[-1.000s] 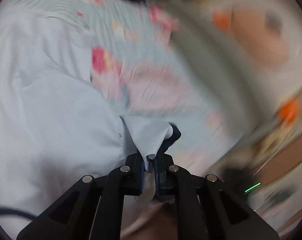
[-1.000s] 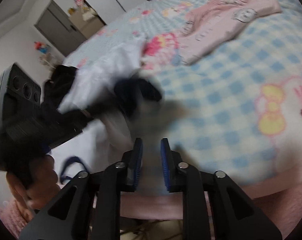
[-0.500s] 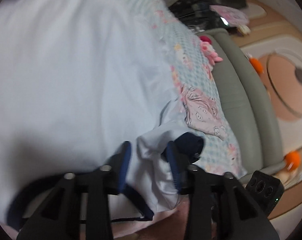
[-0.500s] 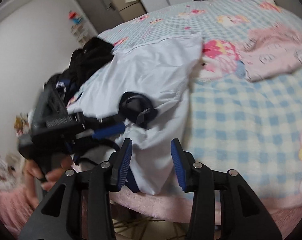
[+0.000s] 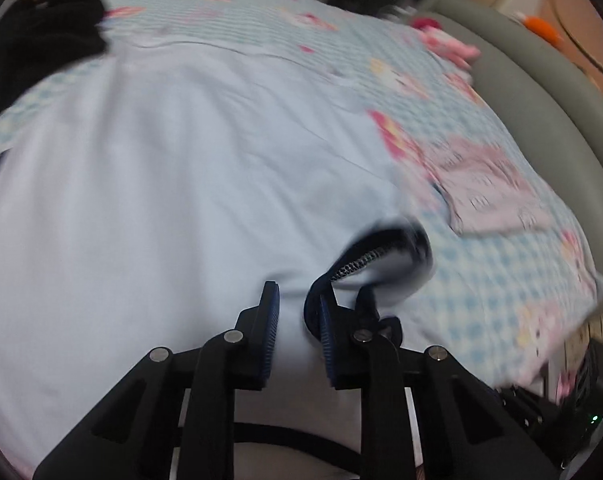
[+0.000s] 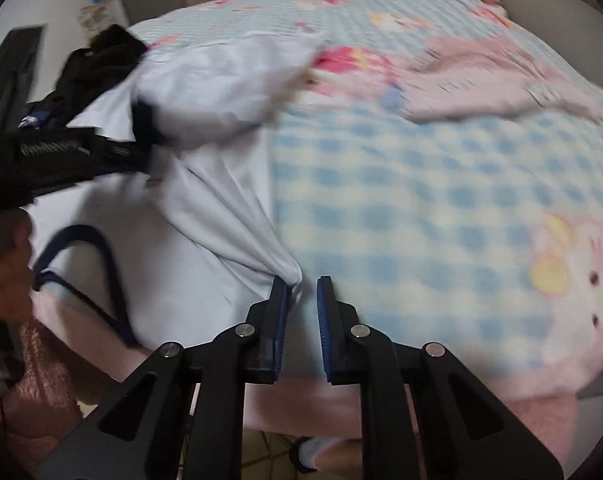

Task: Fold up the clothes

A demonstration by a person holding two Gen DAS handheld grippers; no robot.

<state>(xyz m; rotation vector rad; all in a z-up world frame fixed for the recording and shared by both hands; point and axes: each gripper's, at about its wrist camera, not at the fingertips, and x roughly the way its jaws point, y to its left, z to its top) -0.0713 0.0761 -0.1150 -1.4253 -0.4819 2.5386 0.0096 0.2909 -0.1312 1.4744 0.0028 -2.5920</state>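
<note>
The white shirt (image 5: 173, 184) is now lying spread on the bed (image 6: 441, 200). The left gripper (image 5: 297, 312) and the right gripper (image 6: 302, 304) are both closing narrow again; the left on the shirt's edge beside the navy cuff (image 5: 381, 248), the right at a corner, so a new fold is probably starting.

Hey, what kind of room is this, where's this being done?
Most likely a bedroom at home: a bed with a checked cartoon-print blanket, clothes laid on it such as a white shirt and a pink garment, and a grey padded bed edge.

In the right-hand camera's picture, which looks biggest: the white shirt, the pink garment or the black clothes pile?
1. White shirt, nearest the camera, which flatters it.
2. Pink garment.
3. Black clothes pile, partly hidden, so unsure.
</note>
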